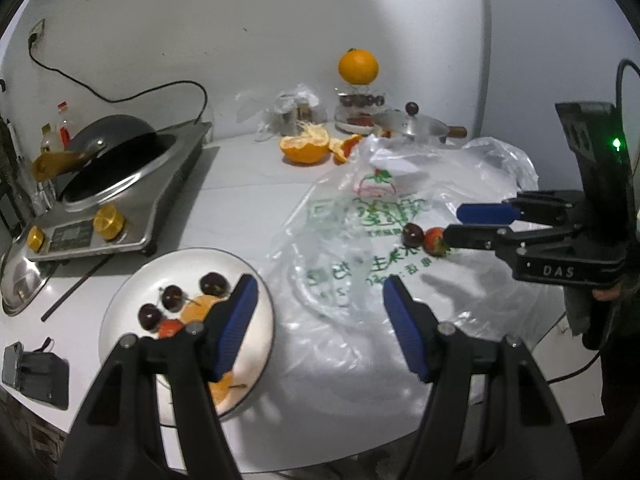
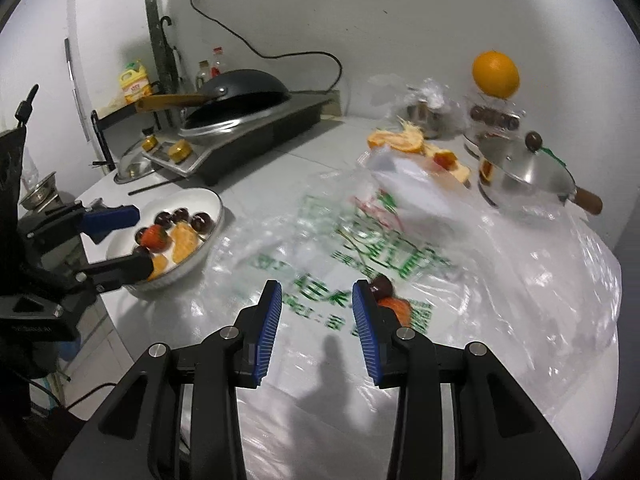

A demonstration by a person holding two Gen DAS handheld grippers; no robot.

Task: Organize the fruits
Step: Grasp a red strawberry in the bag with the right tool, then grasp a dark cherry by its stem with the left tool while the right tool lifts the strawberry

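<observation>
A white plate (image 1: 188, 253) (image 2: 216, 201) holds three dark cherries (image 1: 172, 298), a strawberry (image 2: 154, 237) and orange segments (image 2: 185, 242). My left gripper (image 1: 320, 284) (image 2: 144, 240) is open, its left finger over the plate's right side and nothing between the pads. On the printed plastic bag (image 1: 360, 208) (image 2: 500, 280) lie a loose cherry (image 1: 413, 235) (image 2: 382, 285) and a loose strawberry (image 1: 435, 241) (image 2: 398, 307). My right gripper (image 2: 316, 292) (image 1: 454, 224) is open and empty. Both loose fruits lie just outside its right finger.
An induction cooker with a dark wok (image 1: 116, 148) stands at the back left, with a chopstick (image 1: 76, 288) in front of it. A peeled orange (image 1: 304, 148), a whole orange on a jar (image 1: 358, 66) and a lidded steel pot (image 1: 412, 126) stand along the wall.
</observation>
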